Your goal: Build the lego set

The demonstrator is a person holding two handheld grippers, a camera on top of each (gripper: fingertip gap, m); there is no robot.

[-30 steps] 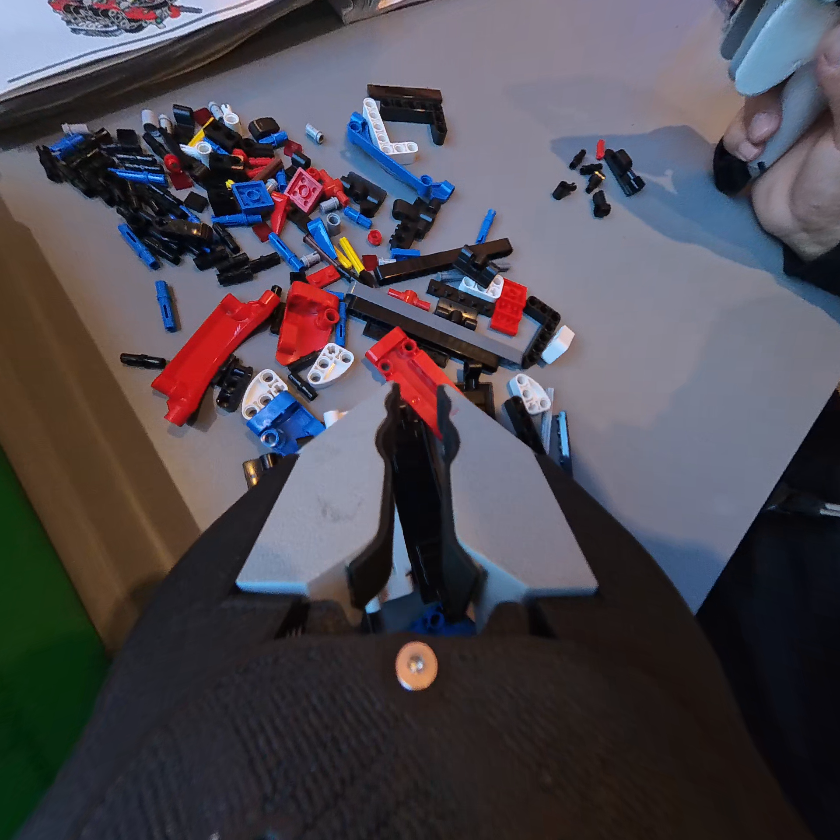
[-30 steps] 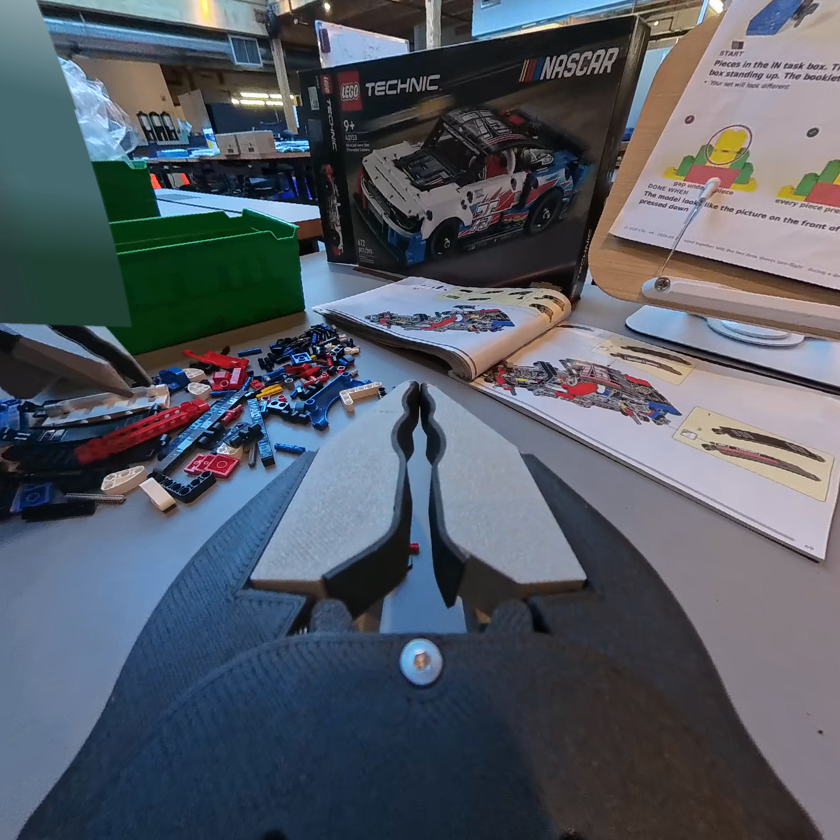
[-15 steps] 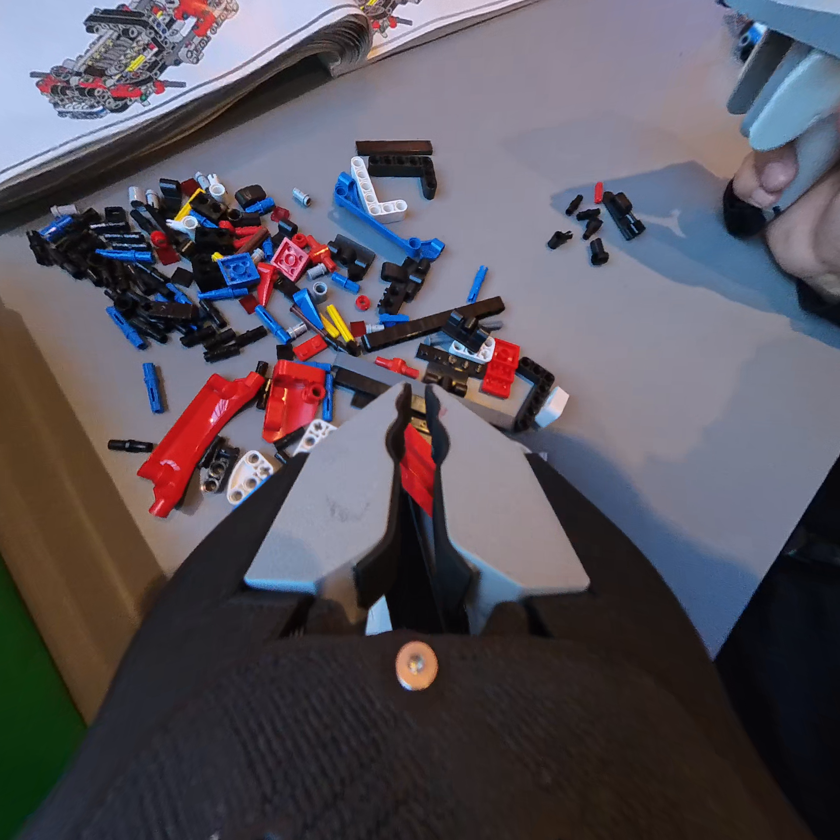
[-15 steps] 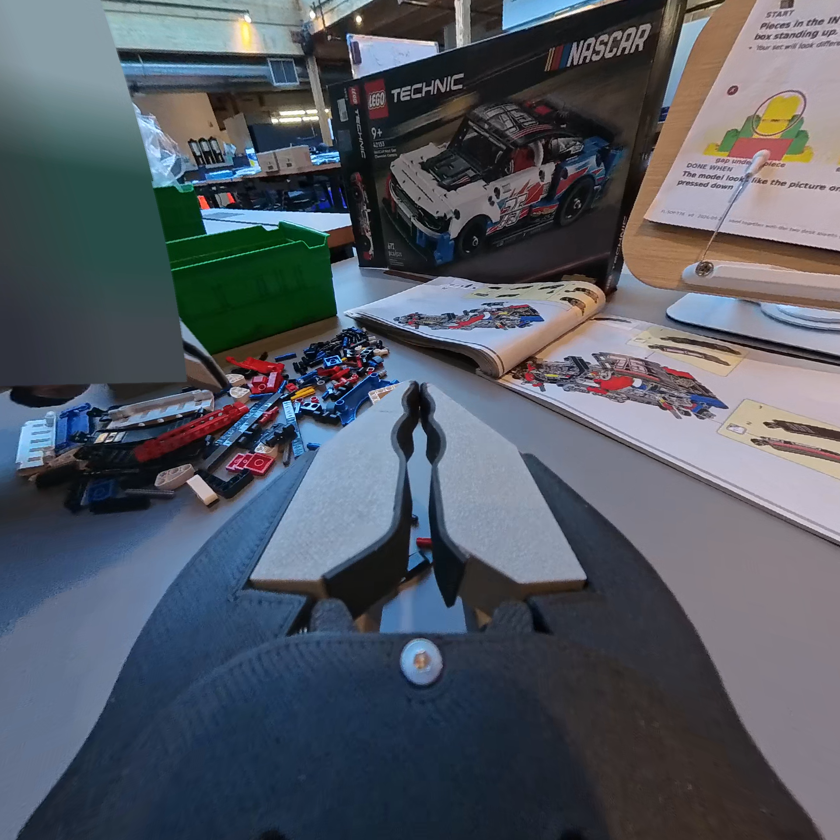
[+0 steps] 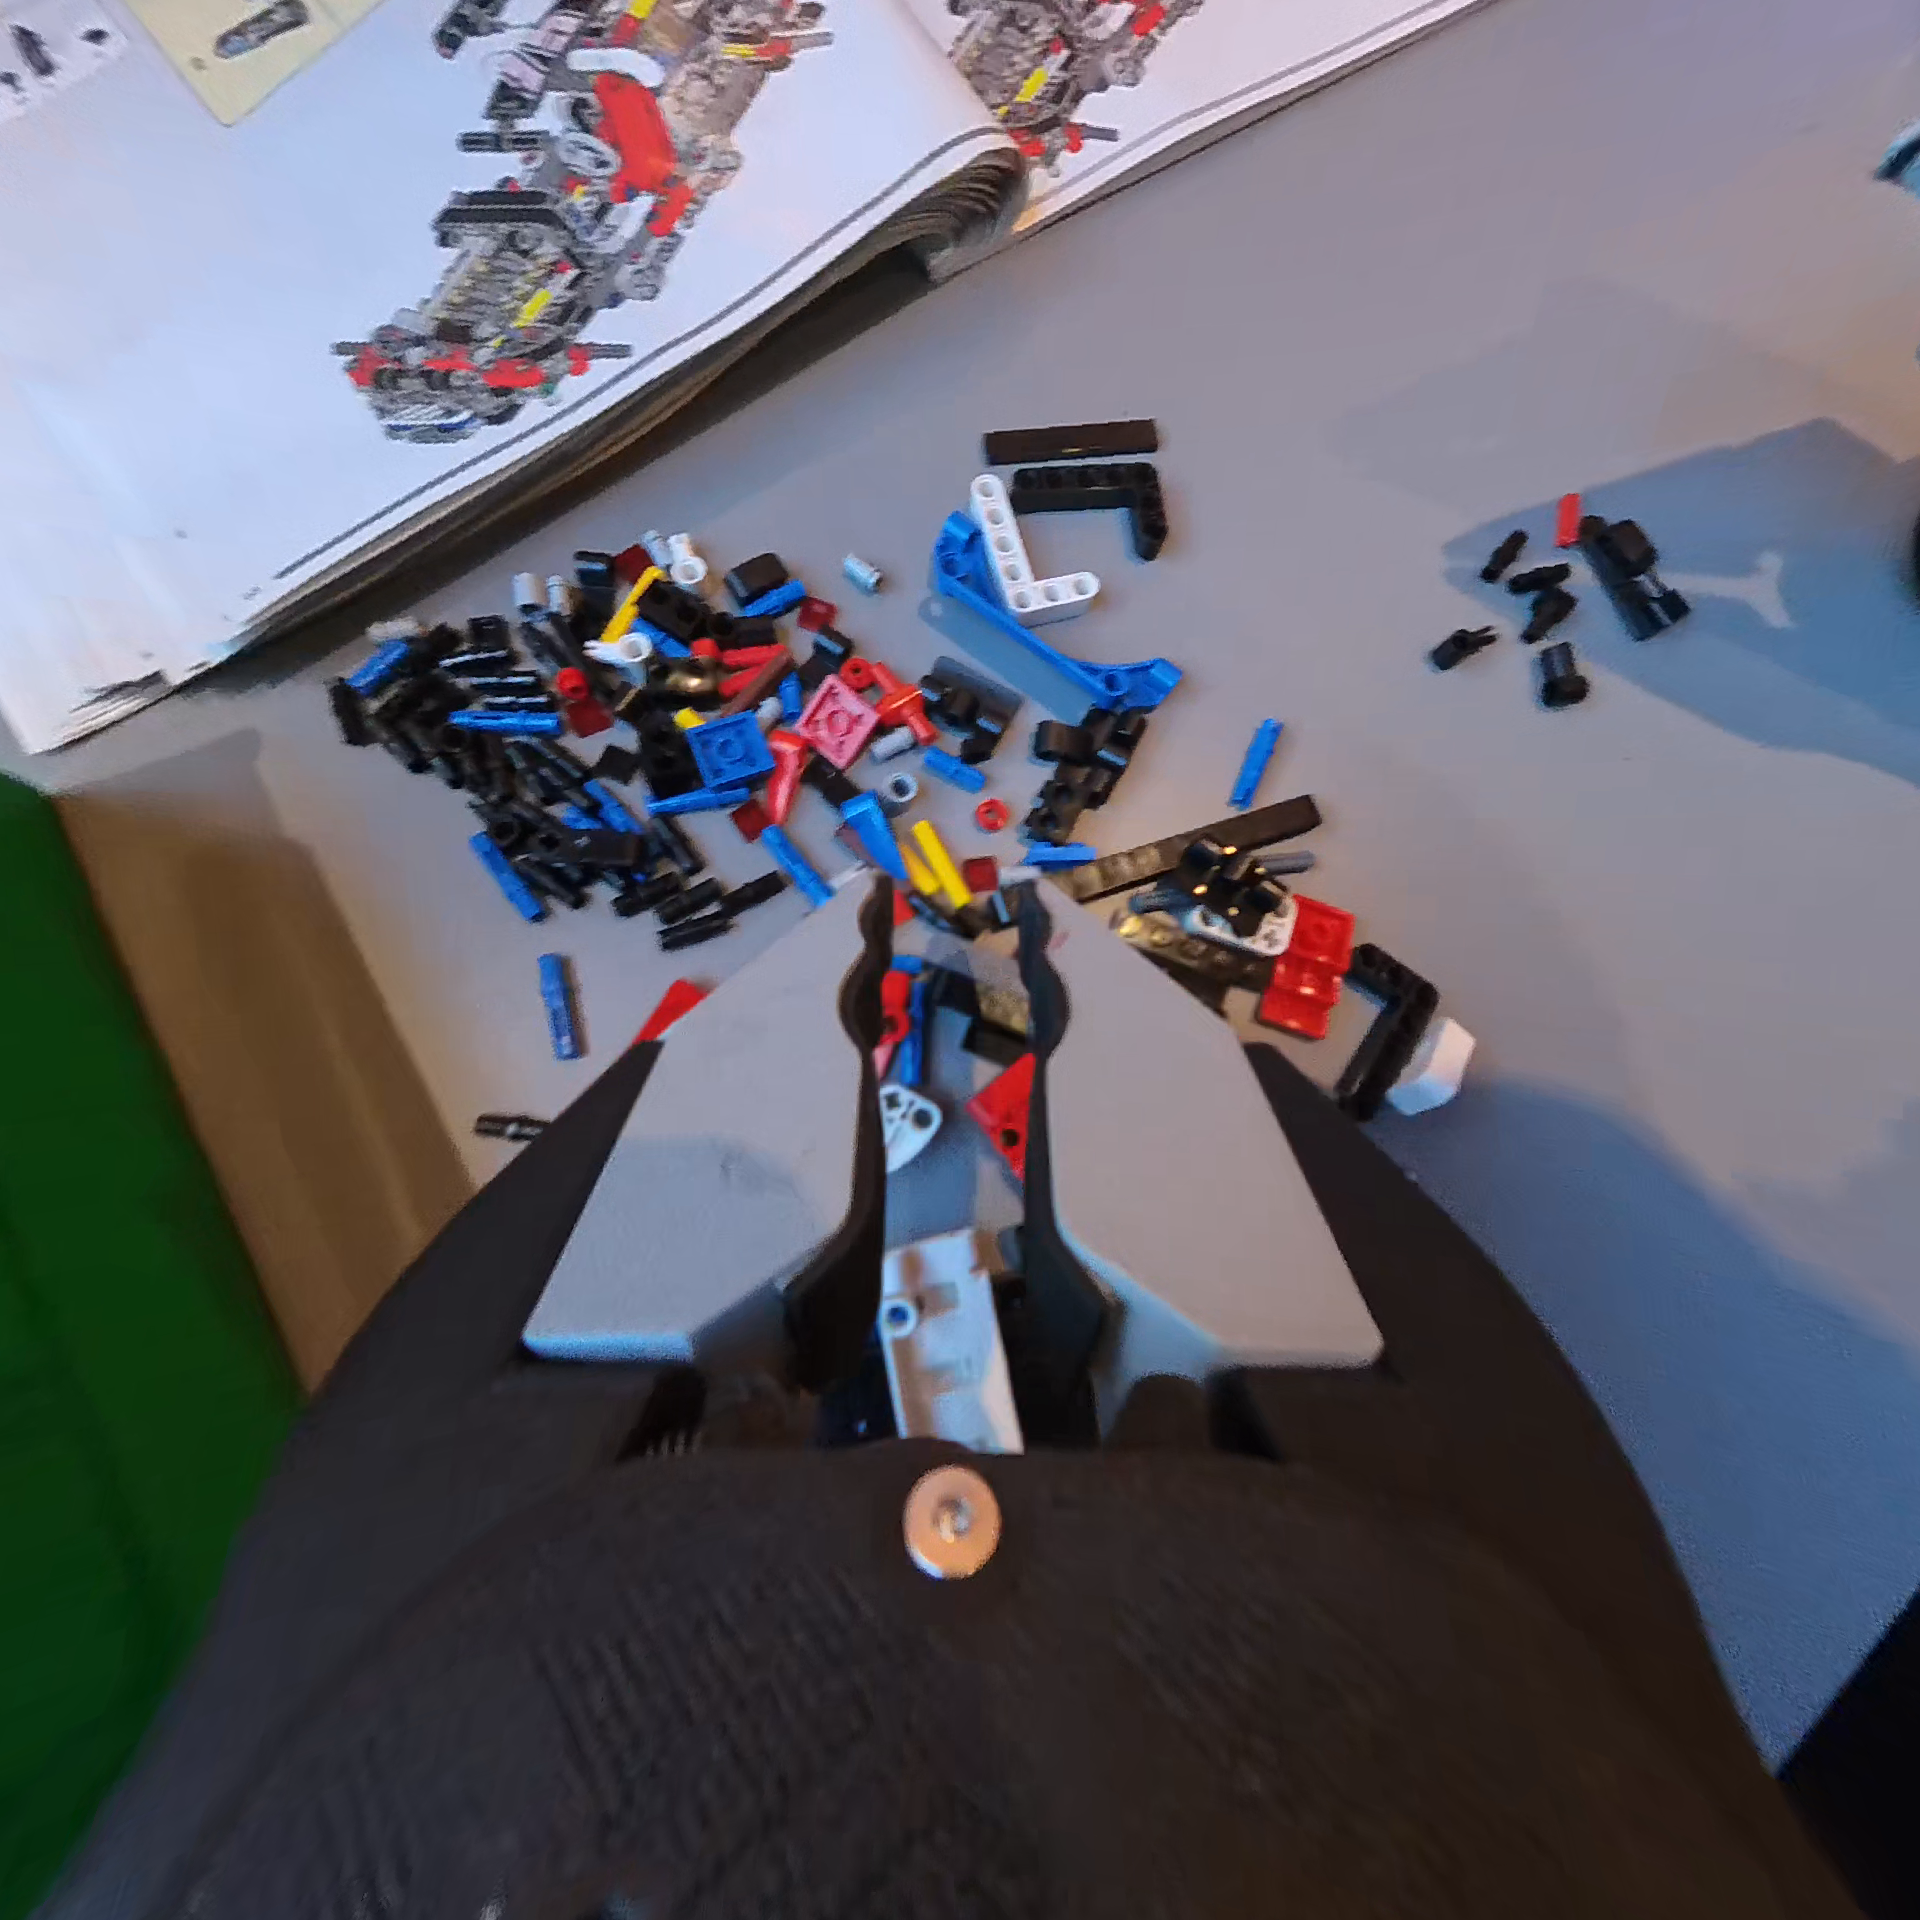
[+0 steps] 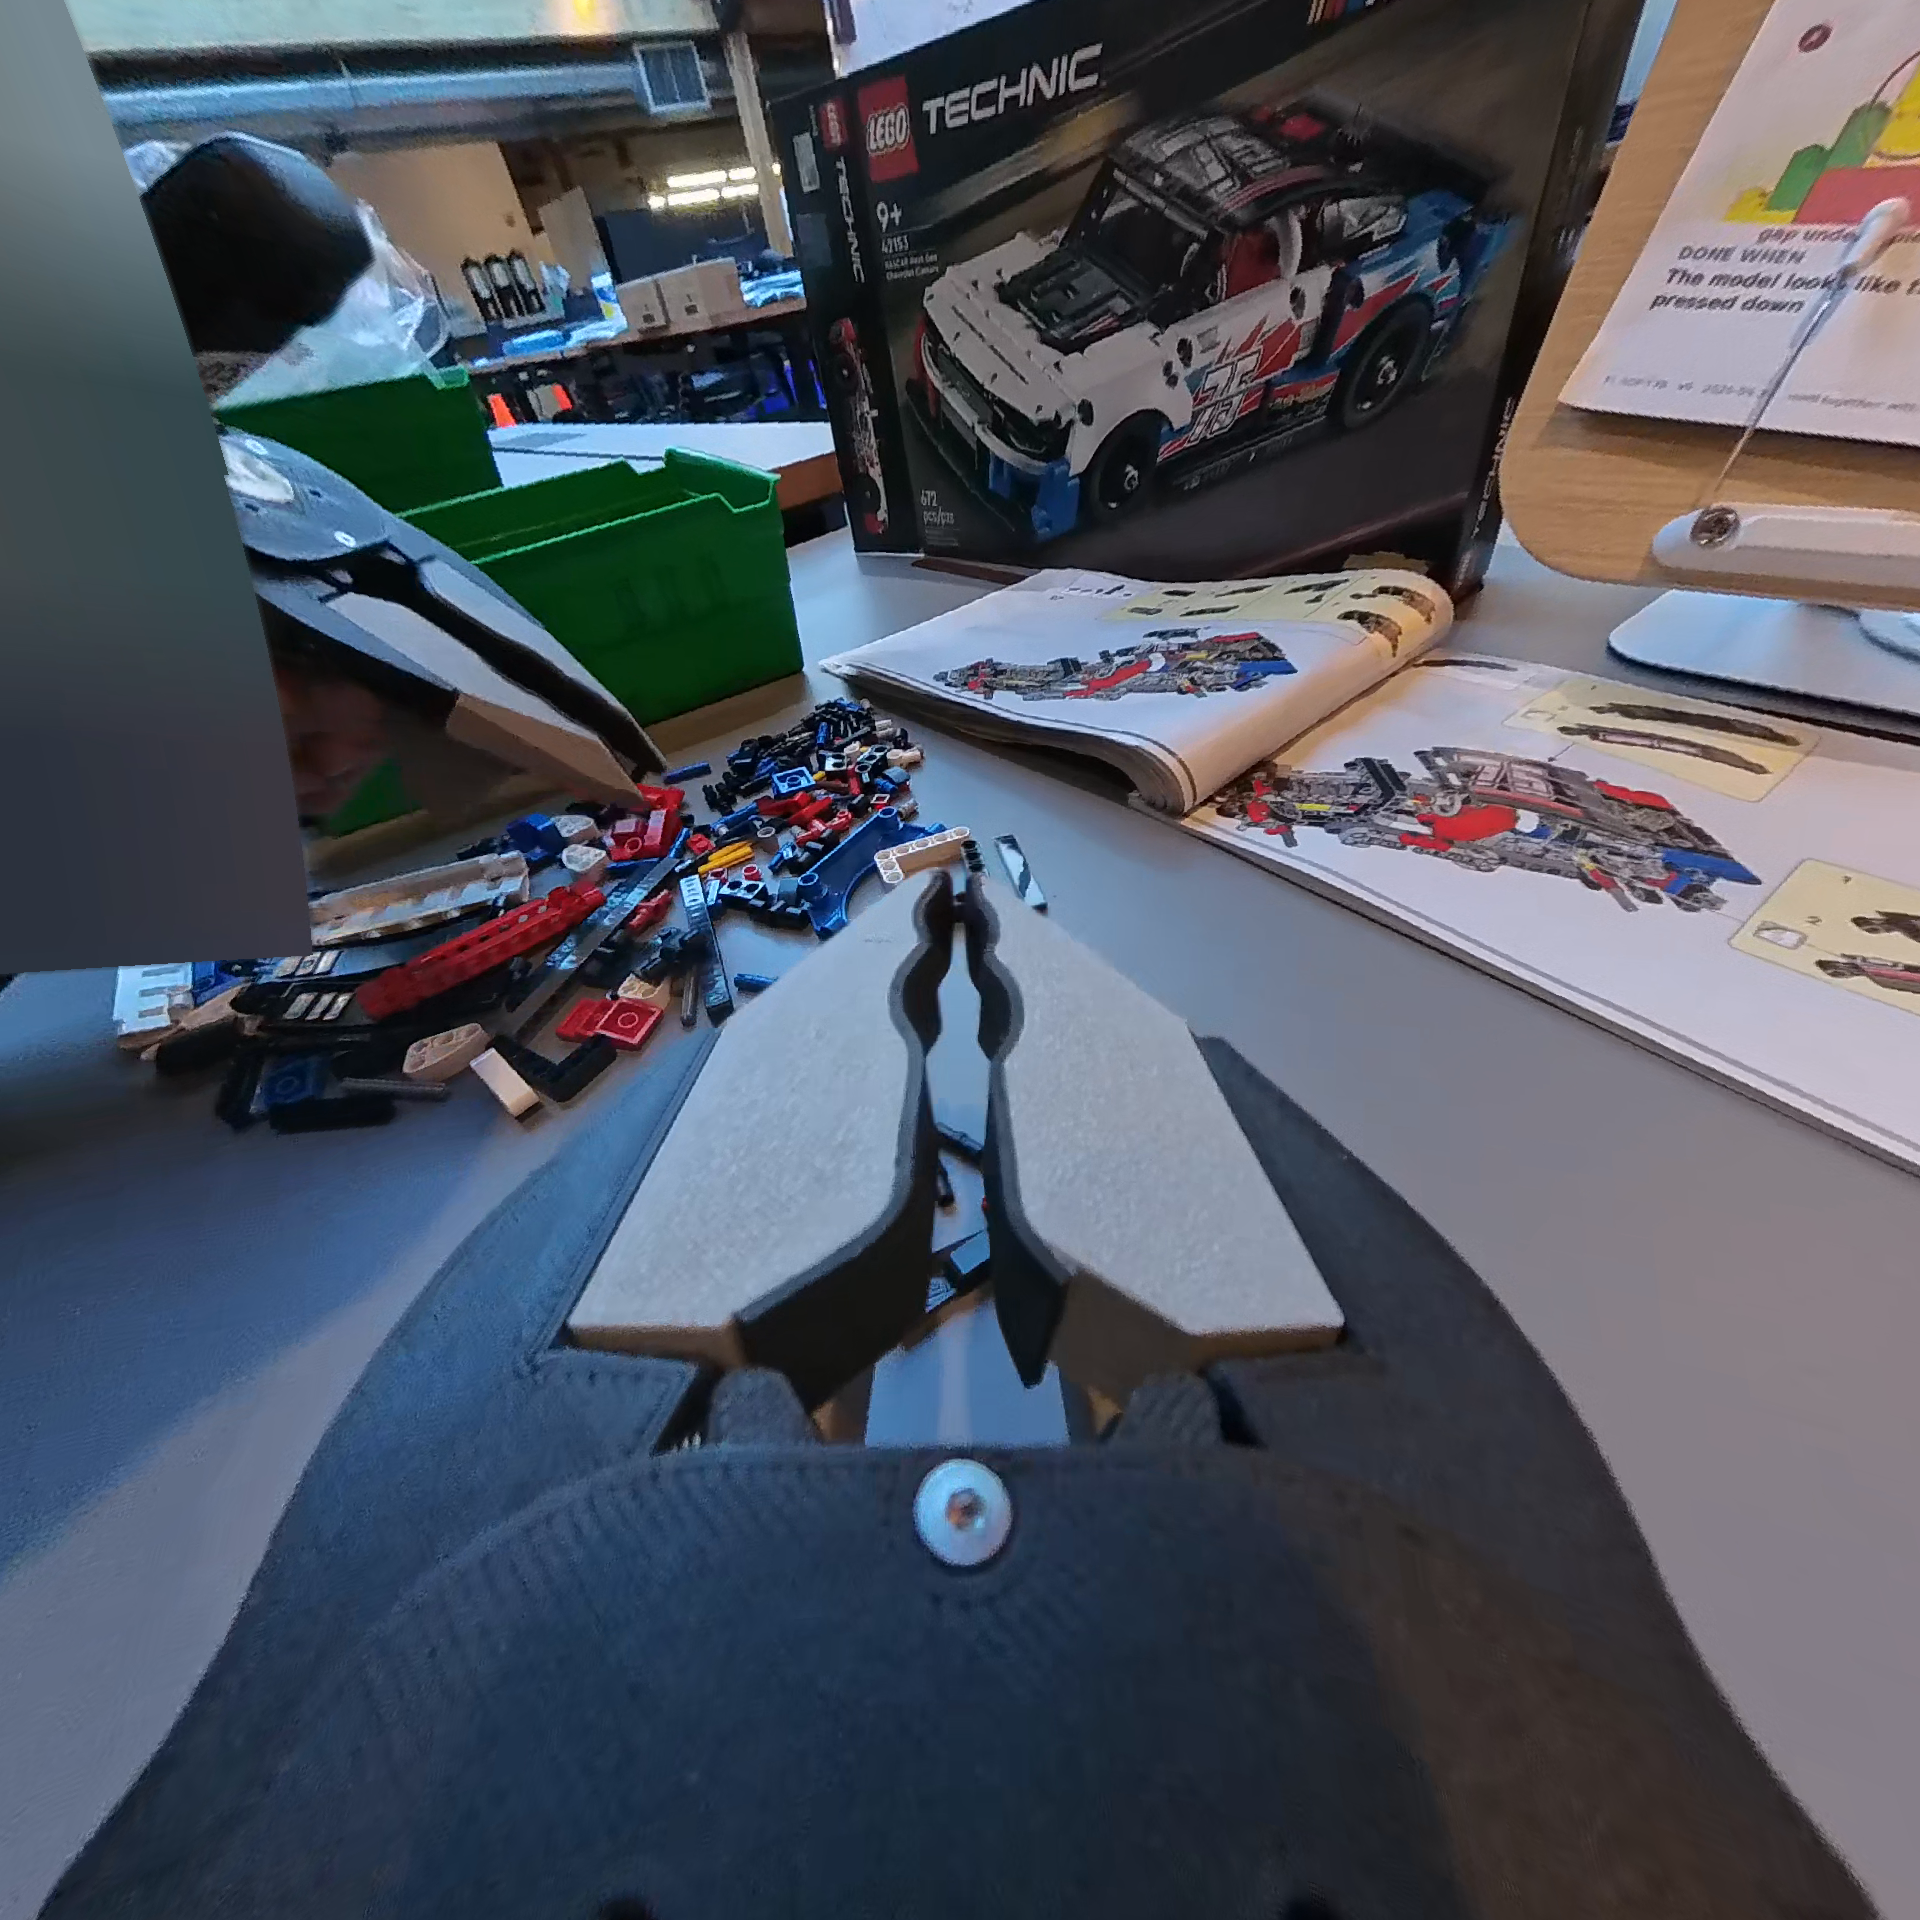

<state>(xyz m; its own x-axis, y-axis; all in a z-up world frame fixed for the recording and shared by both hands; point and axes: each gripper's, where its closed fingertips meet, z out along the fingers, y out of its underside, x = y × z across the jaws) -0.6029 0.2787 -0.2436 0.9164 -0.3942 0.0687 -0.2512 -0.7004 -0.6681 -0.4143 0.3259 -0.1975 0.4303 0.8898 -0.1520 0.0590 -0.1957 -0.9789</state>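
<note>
A pile of loose lego pieces (image 5: 727,727), black, blue, red, white and yellow, lies on the grey table (image 5: 1455,312). My left gripper (image 5: 954,894) is open and empty above the pile's near side. Red, white and black pieces show through its gap. It also shows in the right wrist view (image 6: 561,727), with its tips just over the pile (image 6: 790,810). My right gripper (image 6: 956,891) is shut, low over the table to the right of the pile. A small group of black pins (image 5: 1548,603) lies apart on the right.
An open instruction booklet (image 5: 520,260) lies behind the pile and also shows in the right wrist view (image 6: 1143,675). The set's box (image 6: 1195,312) stands behind it. A green bin (image 6: 623,582) is at the back left. A wooden stand with a printed sheet (image 6: 1714,312) is at the right. One gripper's finger ends stand about 20 cm off the other's.
My left gripper has opened and moved forward over the pile toward the booklet. My right gripper has stayed shut and moved closer to the pile, and has left the left wrist view.
</note>
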